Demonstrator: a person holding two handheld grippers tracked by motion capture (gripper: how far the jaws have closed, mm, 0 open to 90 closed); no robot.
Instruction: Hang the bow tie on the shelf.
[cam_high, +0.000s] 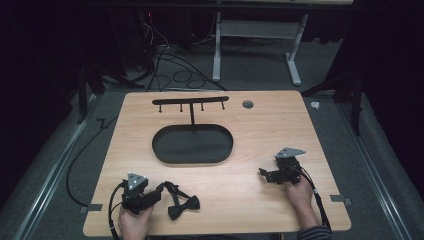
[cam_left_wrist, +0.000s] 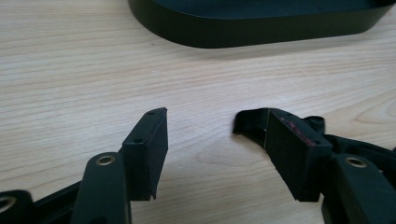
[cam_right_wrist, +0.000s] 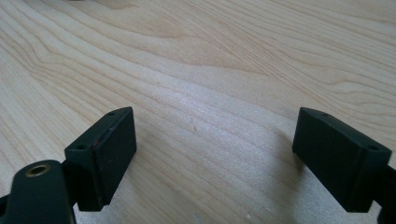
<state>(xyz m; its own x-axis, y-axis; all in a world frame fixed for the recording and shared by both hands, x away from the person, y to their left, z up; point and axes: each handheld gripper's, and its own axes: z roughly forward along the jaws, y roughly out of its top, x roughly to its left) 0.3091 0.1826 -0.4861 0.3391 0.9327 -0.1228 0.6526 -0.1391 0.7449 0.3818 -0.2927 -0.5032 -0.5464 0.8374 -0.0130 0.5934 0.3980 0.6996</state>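
The bow tie (cam_high: 182, 202), black with its strap looped out behind it, lies flat on the wooden surface (cam_high: 260, 130), on the near side of the oval tray (cam_high: 192, 144) and toward the person's left. The tray is black and sits mid-surface; a thin post rises from its far edge and carries a black hanger bar (cam_high: 190, 101) with small pegs hanging under it. A small grey disc (cam_high: 247, 104) is set into the surface just right of that bar.

The left gripper (cam_high: 161, 189) rests low on the surface just left of the bow tie, held by the left hand (cam_high: 135, 222). Its jaws stand spread with bare wood between them. In the left gripper view a bit of the tie's black strap (cam_left_wrist: 250, 122) pokes out from behind the right-hand jaw, and the tray's dark wall (cam_left_wrist: 261, 28) runs across the top.

The right gripper (cam_high: 264, 173) sits near the tray's right end, on its near side, well apart from the bow tie, held by the right hand (cam_high: 301, 192). Its jaws are spread wide over plain wood grain.
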